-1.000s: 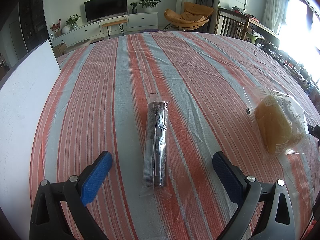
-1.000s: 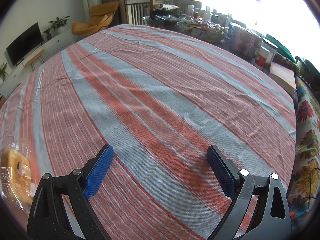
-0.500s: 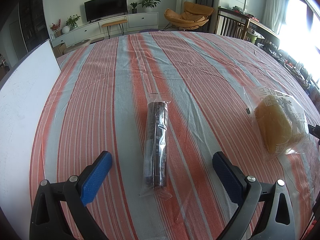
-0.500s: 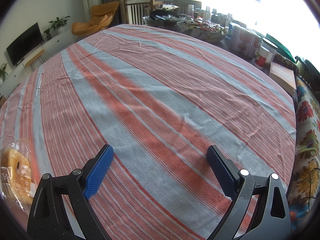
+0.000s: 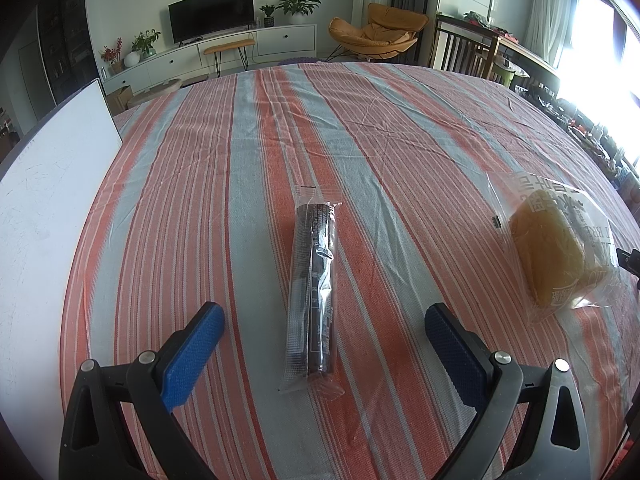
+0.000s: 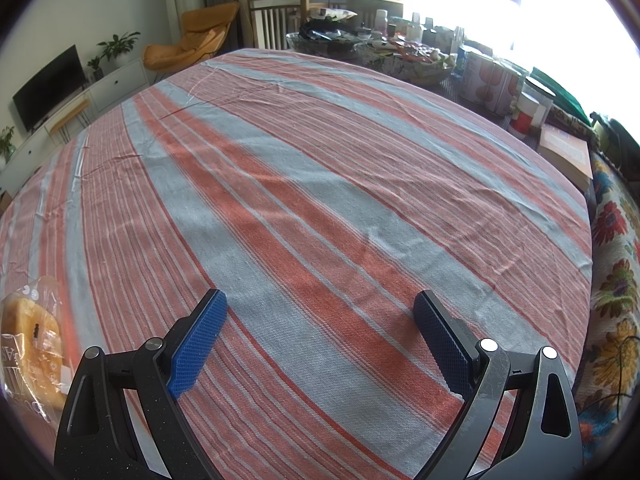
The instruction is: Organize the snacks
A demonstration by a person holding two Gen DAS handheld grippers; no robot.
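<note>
A long dark biscuit roll in a clear wrapper (image 5: 313,286) lies on the striped tablecloth (image 5: 240,184), pointing away from me. My left gripper (image 5: 324,316) is open, its blue pads either side of the roll's near end and above it. A yellow bread bun in a clear bag (image 5: 552,246) lies to the right; it also shows at the left edge of the right wrist view (image 6: 30,344). My right gripper (image 6: 320,308) is open and empty over bare cloth.
A white board (image 5: 44,216) borders the table on the left. Bowls, cans and jars (image 6: 492,80) crowd the far right end of the table, with a book (image 6: 568,156) beside them. A flowered cloth (image 6: 616,264) lies at the right edge.
</note>
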